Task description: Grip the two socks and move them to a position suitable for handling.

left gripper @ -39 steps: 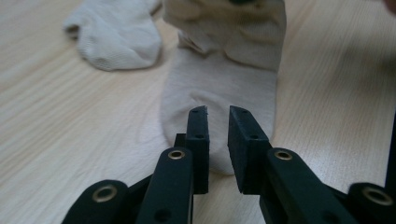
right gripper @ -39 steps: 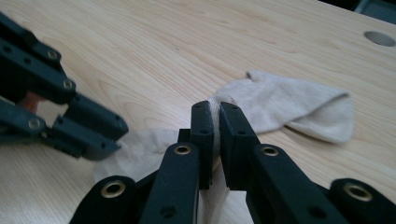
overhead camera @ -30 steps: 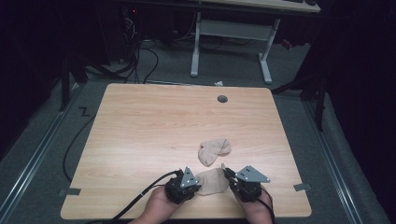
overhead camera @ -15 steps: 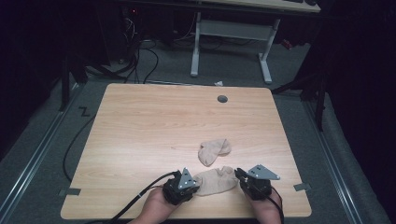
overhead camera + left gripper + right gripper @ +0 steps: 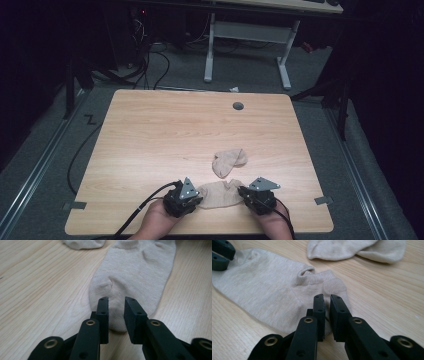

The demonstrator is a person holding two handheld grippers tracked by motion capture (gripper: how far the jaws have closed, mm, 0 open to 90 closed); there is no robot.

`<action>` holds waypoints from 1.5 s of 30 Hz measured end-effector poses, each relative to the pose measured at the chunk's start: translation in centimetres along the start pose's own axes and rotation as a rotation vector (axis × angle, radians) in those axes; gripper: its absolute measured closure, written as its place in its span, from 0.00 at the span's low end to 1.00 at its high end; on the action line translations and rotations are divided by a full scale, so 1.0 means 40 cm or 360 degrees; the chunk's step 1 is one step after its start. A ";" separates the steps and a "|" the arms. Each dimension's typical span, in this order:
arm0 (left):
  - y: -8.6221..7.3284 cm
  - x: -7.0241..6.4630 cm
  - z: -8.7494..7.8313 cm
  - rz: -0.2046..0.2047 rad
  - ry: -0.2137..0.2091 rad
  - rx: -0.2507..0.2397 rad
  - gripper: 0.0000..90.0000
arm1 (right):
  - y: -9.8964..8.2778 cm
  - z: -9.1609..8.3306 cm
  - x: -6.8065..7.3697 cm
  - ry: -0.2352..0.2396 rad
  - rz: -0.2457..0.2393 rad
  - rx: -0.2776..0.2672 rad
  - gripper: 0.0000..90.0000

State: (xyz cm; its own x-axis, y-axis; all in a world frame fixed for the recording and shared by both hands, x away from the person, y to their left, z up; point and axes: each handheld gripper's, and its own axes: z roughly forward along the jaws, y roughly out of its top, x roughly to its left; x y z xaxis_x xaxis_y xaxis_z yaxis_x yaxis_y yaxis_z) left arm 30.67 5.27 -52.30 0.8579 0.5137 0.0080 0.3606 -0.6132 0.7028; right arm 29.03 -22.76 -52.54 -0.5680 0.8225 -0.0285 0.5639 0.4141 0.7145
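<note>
A flat beige sock (image 5: pixel 220 194) lies near the table's front edge, between my two grippers. My left gripper (image 5: pixel 199 197) is at its toe end. In the left gripper view its jaws (image 5: pixel 116 302) have just been opening and stand apart over the toe (image 5: pixel 132 272), not pressing it. My right gripper (image 5: pixel 243 192) is at the cuff end. Its jaws (image 5: pixel 327 298) have opened a touch and leave a narrow slit that still pinches the sock's heel edge (image 5: pixel 262 290). A second, folded beige sock (image 5: pixel 228 161) lies just beyond.
The wooden table (image 5: pixel 150 135) has a round cable hole (image 5: pixel 238 106) near its far edge. A white desk frame (image 5: pixel 245 35) and floor cables (image 5: pixel 150 60) lie beyond it. The left gripper's jaw tips (image 5: pixel 220 253) show in the right gripper view.
The two hands have drawn apart and the sock, bunched between them before, now lies stretched flat. The right gripper has shifted right and sunk toward the table.
</note>
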 end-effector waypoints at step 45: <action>-0.100 0.059 -0.116 -0.0053 0.0064 0.0063 0.78 | 0.063 0.063 0.115 0.0241 -0.0255 -0.0010 0.91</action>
State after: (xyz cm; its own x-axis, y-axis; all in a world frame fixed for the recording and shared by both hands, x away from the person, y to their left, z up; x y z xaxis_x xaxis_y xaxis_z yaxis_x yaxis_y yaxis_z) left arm 29.53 11.72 -51.79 0.8301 0.5574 0.0141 0.4037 -0.6183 0.6744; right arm 29.37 -16.96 -52.64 -0.7340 0.6782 -0.0369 0.4558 0.5321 0.7135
